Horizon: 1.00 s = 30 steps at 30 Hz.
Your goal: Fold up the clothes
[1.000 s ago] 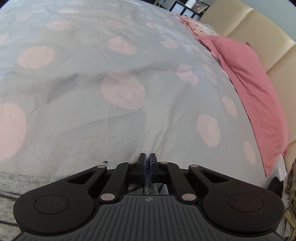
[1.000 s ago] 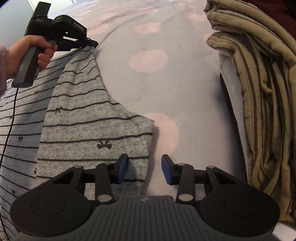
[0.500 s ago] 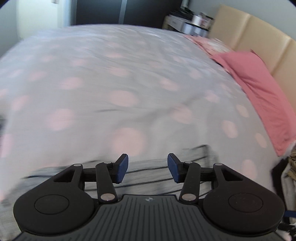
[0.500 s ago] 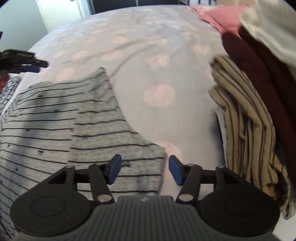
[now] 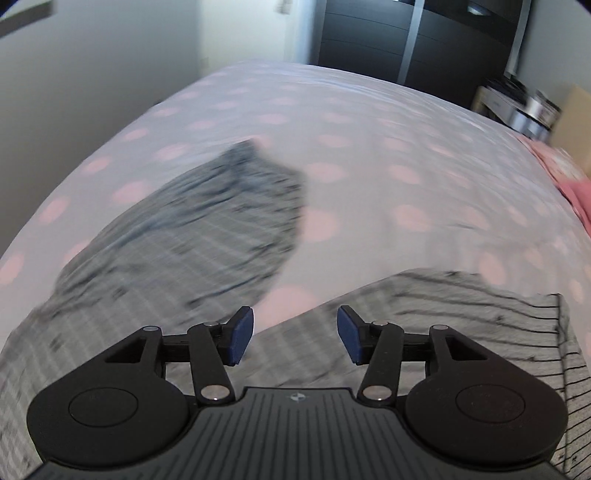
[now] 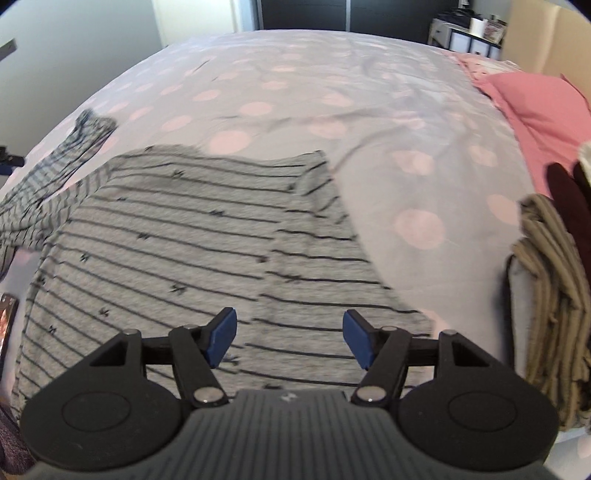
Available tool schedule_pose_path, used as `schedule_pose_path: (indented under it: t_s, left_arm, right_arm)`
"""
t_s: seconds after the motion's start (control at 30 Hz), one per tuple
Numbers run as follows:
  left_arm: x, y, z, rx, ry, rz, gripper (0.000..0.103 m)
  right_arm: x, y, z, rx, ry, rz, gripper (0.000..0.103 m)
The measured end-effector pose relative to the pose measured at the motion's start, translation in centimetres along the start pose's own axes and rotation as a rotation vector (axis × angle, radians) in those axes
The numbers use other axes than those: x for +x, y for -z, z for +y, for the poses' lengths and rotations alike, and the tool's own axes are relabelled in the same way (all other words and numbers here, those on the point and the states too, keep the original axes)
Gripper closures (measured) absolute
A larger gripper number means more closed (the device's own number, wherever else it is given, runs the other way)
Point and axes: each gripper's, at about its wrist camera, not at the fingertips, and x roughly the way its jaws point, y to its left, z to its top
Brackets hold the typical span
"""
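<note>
A grey top with thin black stripes and small bows lies flat on the bed, its right side folded over onto the body and one sleeve stretched out to the far left. My right gripper is open and empty above the top's near edge. In the left wrist view the same top lies below and its sleeve runs away to the left, blurred. My left gripper is open and empty, raised above the top.
The bed has a pale cover with pink dots. A pink pillow lies at the right. A pile of clothes with an olive striped piece and dark maroon cloth stands at the right edge. Dark wardrobes are beyond the bed.
My left gripper was shut on the top's edge, has opened, let go and lifted back while swinging left. My right gripper has pulled back and up, staying open. The folded side now rests flat.
</note>
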Motion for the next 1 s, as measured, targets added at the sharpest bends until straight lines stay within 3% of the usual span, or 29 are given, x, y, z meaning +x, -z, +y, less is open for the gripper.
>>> schedule_pose_path:
  t_s: [0.2, 0.43, 0.53, 0.8, 1.0]
  left_arm:
    - [-3.8, 5.5, 3.5, -0.022, 0.085, -0.001, 0.055]
    - [-8.7, 13.0, 0.9, 0.09, 0.297, 0.041, 0.055]
    - [-9.9, 16.6, -0.2, 0.124, 0.351, 0.084, 0.055]
    - [-10.0, 26.0, -1.3, 0.23, 0.33, 0.244, 0.055]
    - [-8.8, 30.0, -3.1, 0.335, 0.29, 0.309, 0.055]
  right_arm:
    - [1.2, 0.4, 4.1, -0.037, -0.049, 0.039, 0.036]
    - [1.7, 2.6, 7.4, -0.053, -0.088, 0.069, 0.036]
    - [1.2, 3.6, 7.8, -0.023, -0.1, 0.068, 0.036]
    - [-0.8, 5.4, 8.2, 0.021, -0.139, 0.047, 0.036]
    - [-2.3, 5.6, 9.1, 0.012, -0.16, 0.009, 0.035]
